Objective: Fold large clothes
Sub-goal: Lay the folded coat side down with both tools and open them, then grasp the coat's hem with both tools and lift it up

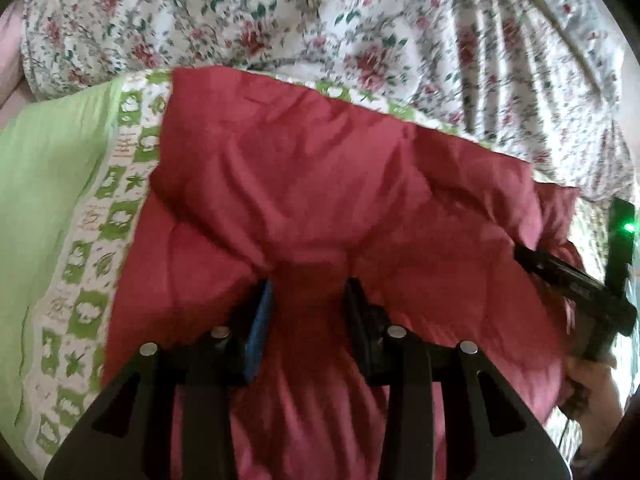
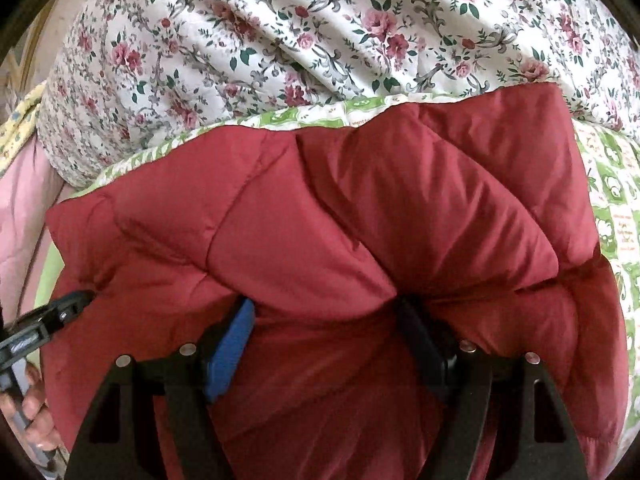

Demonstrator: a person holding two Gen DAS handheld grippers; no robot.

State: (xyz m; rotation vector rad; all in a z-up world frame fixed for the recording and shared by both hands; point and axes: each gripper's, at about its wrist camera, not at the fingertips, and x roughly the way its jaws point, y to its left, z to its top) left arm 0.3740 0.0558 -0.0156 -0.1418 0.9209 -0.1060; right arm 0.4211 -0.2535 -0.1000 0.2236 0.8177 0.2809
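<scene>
My left gripper [image 1: 308, 292] pinches a bunched fold of the puffy, quilted red jacket [image 1: 320, 184]; my right gripper [image 2: 324, 312] clamps a thicker wad of it. The jacket's smooth padded panels lie heaped on a green-and-white patterned sheet [image 1: 80, 240], beside a crumpled floral quilt [image 2: 320, 28].

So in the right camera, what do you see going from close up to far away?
Right gripper, pinching the red jacket → green patterned sheet → flowery quilt.
</scene>
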